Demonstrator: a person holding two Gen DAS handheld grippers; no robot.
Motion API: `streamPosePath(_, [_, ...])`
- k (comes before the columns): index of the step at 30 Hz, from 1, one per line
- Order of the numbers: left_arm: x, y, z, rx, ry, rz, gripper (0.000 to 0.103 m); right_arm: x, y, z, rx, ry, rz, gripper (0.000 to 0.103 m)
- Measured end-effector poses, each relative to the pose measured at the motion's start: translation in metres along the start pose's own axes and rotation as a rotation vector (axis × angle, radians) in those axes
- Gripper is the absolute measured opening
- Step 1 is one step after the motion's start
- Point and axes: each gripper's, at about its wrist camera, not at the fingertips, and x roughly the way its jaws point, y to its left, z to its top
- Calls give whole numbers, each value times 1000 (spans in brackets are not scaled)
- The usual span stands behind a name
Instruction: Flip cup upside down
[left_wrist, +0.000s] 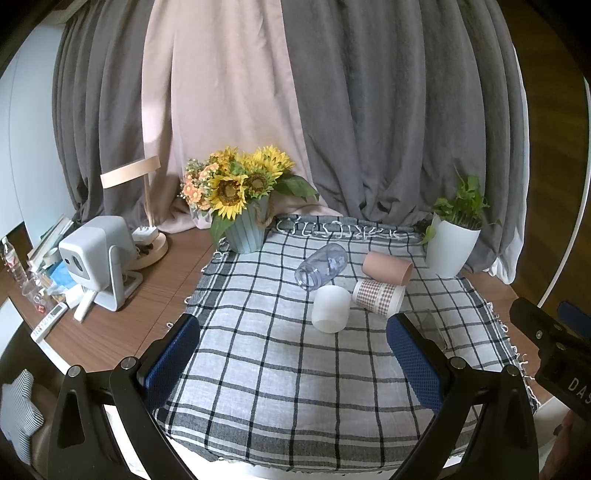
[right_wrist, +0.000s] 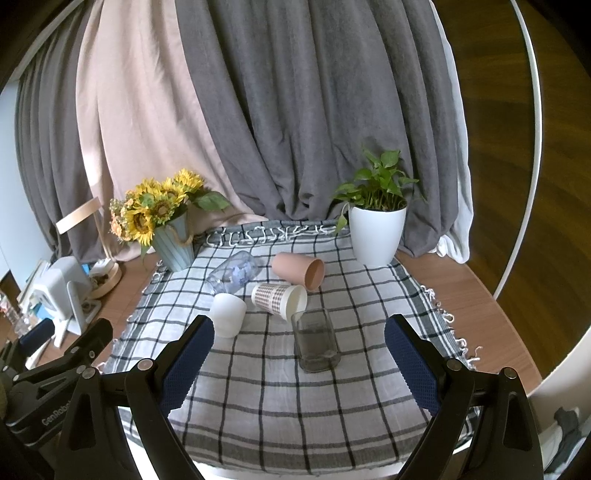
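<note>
Five cups sit together on the black and white checked cloth that covers the wooden counter. The small white plastic cup stands with its mouth down, so it looks flipped already. Just behind the white cup lies a clear plastic bottle-shaped cup on its side. Beside the white cup, toward the white plant pot, lies a brown checked paper cup on its side. Behind that one lies a pink round cup, also on its side. A clear square glass cup is in front of the paper cup, touching its rim, and closest to the right claw.

The right claw is open wide and holds nothing. The left claw is open wide too and is empty. Both hang above the cloth, apart from every cup.

I think no grab has begun yet. Next, a claw should go down to a cup, close on its sides, lift it, and turn it mouth down. The glass may slip, so the squeeze should be firm.
</note>
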Motion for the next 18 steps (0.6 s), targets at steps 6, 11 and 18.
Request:
streamPosePath(6, [0,-1,2,-1,-2,0,103,1,0,0,0,1,1,94])
streamPosePath(11, [-1,-1,1,-2,-3,0,103,1,0,0,0,-1,-1,94])
streamPosePath(18, [0,-1,1,-2,-2,-1,103,1,1,0,-1,1,-1,94])
